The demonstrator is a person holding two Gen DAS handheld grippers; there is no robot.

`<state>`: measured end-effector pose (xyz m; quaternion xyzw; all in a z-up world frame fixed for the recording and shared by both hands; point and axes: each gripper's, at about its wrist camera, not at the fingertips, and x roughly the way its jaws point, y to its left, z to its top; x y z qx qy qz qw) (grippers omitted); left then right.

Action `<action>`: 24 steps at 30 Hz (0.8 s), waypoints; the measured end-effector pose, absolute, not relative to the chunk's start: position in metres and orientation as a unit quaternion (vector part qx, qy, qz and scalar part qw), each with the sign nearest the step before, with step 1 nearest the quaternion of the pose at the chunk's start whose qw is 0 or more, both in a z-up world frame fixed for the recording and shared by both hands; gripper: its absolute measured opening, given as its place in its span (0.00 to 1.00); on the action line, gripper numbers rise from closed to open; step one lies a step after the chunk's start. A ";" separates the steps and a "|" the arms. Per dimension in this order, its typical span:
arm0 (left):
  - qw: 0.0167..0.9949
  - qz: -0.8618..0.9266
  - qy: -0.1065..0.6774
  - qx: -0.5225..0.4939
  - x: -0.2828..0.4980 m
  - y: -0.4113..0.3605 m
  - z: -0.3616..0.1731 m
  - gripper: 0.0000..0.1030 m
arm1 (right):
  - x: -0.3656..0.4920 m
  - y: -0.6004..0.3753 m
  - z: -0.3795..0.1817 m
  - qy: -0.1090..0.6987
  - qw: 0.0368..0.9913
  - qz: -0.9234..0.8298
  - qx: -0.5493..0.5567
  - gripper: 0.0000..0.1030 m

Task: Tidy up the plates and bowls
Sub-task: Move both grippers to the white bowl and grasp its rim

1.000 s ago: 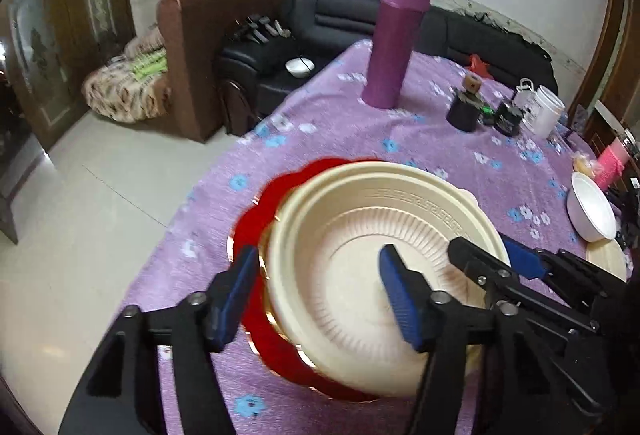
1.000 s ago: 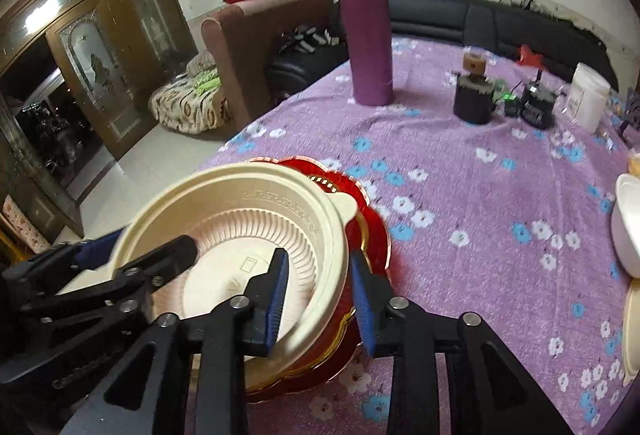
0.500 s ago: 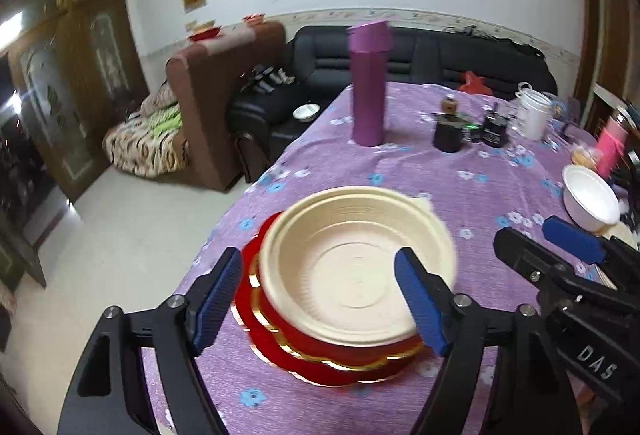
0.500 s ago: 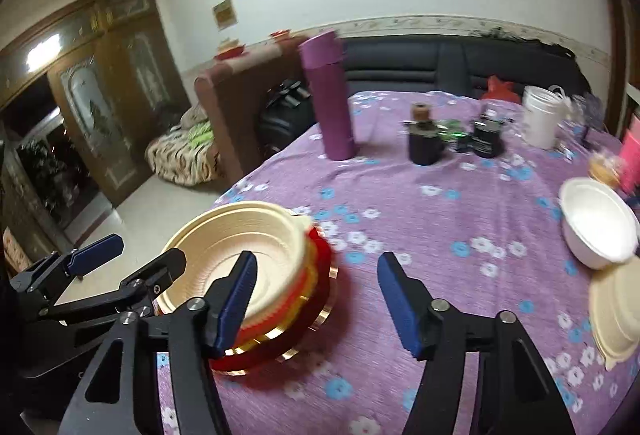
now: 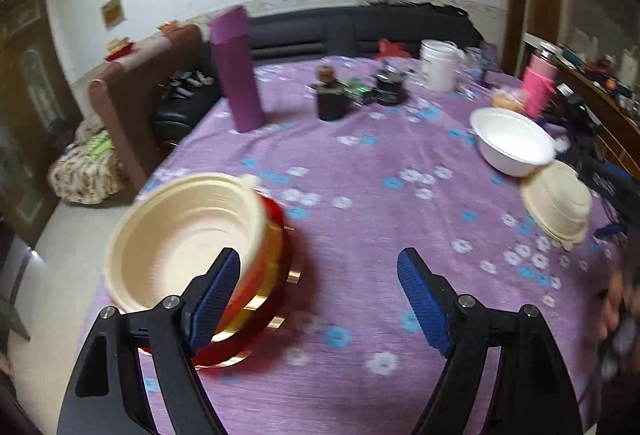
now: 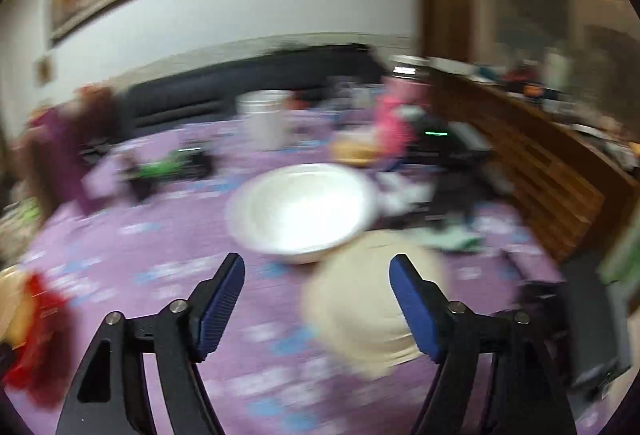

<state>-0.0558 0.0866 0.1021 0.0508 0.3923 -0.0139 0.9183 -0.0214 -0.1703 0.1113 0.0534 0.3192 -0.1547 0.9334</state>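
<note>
My left tool (image 5: 318,299) stands wide with nothing between its blue pads, which hang over bare purple flowered cloth on the table (image 5: 360,163). My right tool (image 6: 316,305) is just as wide, its jaws having just been opening, and nothing is gripped in it either. The cream bowl (image 5: 180,235) sits nested on the red plates (image 5: 276,275) at the near left of the table, just beside my left tool's left pad; I cannot tell whether they touch. Over on the right side the white bowl (image 5: 514,143) sits open side up, and just nearer than it lies an upturned cream bowl (image 5: 558,205), the two touching or almost so. The right wrist view is badly blurred, yet shows that white bowl (image 6: 300,211) ahead and the upturned cream bowl (image 6: 368,311) under the gap of my right tool. A tall purple flask (image 5: 236,69) stands upright at the far left.
</note>
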 end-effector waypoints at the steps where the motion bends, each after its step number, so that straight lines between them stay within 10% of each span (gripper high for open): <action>1: 0.917 -0.020 0.396 0.050 -0.055 0.083 0.101 0.78 | -0.014 -0.184 0.106 0.327 0.927 -0.178 0.054 0.77; 24: 0.878 -0.136 0.457 -0.041 -0.011 0.058 0.083 0.78 | -0.019 -0.199 0.083 0.386 0.898 0.074 0.196 0.78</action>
